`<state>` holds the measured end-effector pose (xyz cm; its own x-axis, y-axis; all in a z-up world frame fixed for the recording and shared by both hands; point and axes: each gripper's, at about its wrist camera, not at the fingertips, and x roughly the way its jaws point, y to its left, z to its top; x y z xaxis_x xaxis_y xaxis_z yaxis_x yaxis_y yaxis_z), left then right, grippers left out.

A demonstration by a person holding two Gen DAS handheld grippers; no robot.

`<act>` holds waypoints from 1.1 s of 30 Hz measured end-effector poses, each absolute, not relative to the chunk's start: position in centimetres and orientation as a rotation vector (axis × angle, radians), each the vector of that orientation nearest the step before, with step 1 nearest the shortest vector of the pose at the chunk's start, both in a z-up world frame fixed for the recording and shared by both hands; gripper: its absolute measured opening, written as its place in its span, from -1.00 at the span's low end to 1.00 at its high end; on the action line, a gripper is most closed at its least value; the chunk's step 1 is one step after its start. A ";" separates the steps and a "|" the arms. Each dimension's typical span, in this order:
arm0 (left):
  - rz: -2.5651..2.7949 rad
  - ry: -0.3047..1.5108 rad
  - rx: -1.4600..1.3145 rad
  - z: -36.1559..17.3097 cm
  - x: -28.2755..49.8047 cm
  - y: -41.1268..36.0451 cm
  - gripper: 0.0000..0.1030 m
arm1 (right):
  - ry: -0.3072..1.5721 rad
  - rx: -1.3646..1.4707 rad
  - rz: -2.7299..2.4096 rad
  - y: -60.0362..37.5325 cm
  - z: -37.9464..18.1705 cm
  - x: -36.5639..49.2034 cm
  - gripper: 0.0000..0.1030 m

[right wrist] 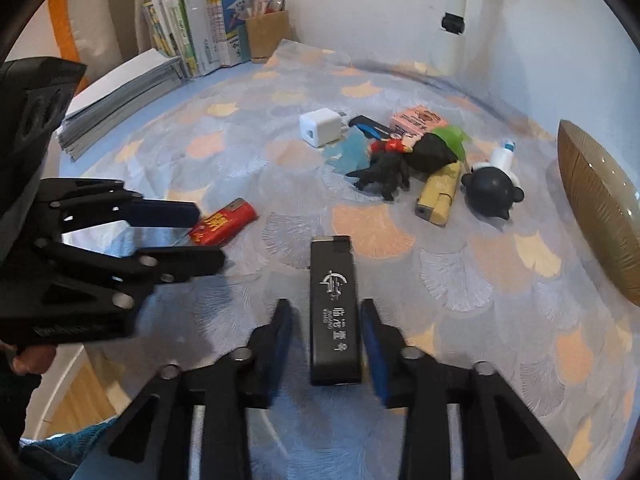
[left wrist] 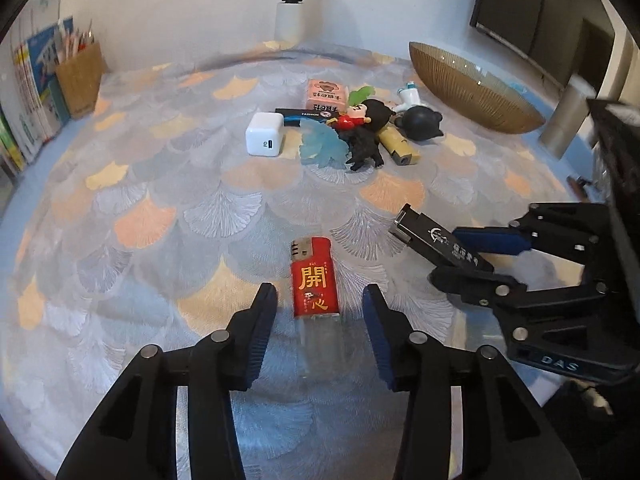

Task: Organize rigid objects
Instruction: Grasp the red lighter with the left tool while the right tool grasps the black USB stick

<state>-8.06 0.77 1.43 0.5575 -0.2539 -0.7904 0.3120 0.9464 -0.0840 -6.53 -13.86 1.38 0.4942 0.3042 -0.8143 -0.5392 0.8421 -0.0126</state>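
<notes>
A red lighter (left wrist: 315, 280) lies on the patterned cloth between the open fingers of my left gripper (left wrist: 320, 300), not gripped; it also shows in the right wrist view (right wrist: 222, 222). A black lighter (right wrist: 334, 308) lies between the fingers of my right gripper (right wrist: 326, 312), which stand slightly apart from its sides. In the left wrist view the black lighter (left wrist: 436, 240) sits between the right gripper's fingers (left wrist: 492, 240). A pile at the back holds a white charger (left wrist: 265, 134), a yellow lighter (left wrist: 400, 146), figurines (left wrist: 362, 136) and a pink box (left wrist: 326, 96).
A ribbed brown bowl (left wrist: 476, 88) stands at the back right. Books and a pencil cup (left wrist: 78, 76) line the left edge, with a paper stack (right wrist: 120, 96) nearby. A white post (left wrist: 292, 0) stands at the back wall.
</notes>
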 end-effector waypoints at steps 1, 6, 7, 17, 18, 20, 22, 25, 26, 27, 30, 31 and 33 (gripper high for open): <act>-0.328 0.916 0.085 1.4 -8.2 0.7 -0.23 | 0.916 -0.286 0.523 -13.7 1.4 -6.8 -0.52; -0.286 0.860 0.056 2.1 -9.0 0.6 -0.61 | 0.909 -0.256 0.566 -13.5 1.6 -7.8 -0.54; -0.285 0.841 0.059 2.6 -9.3 0.5 -0.61 | 0.908 -0.239 0.572 -13.6 1.8 -7.9 -0.54; -0.336 0.734 0.039 6.3 -9.6 -0.7 -0.61 | 0.886 -0.166 0.519 -16.5 3.4 -8.0 -0.54; -0.334 0.738 0.040 6.2 -9.5 -0.8 -0.61 | 0.913 -0.169 0.523 -16.8 2.9 -8.0 -0.54; -0.336 0.755 0.036 5.6 -9.4 -1.0 -0.61 | 0.943 -0.180 0.532 -17.3 2.2 -8.0 -0.54; -0.343 0.765 0.020 5.2 -9.4 -1.0 -0.61 | 0.974 -0.189 0.538 -17.5 1.3 -8.2 -0.53; -0.353 0.770 0.004 5.0 -9.4 -1.2 -0.61 | 0.973 -0.219 0.553 -17.1 1.4 -8.3 -0.38; -0.354 0.770 0.005 5.1 -9.4 -1.2 -0.61 | 0.980 -0.230 0.563 -16.5 1.3 -8.1 -0.25; -0.356 0.768 0.007 5.2 -9.3 -1.2 -0.61 | 0.980 -0.249 0.556 -16.0 1.4 -8.0 -0.25; -0.356 0.755 0.015 5.6 -9.6 -1.4 -0.61 | 0.961 -0.302 0.517 -14.9 1.3 -8.0 -0.39; -0.355 0.752 0.016 5.8 -9.6 -1.4 -0.61 | 0.958 -0.296 0.527 -14.8 1.3 -8.0 -0.54; -0.348 0.740 0.019 6.4 -9.6 -1.4 -0.61 | 0.955 -0.289 0.527 -14.8 1.4 -8.2 -0.54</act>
<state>-9.58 -1.35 6.35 0.6840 -0.3043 -0.6630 0.3173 0.9425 -0.1051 -8.21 -14.77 1.40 0.4657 0.2982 -0.8332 -0.5461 0.8377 -0.0054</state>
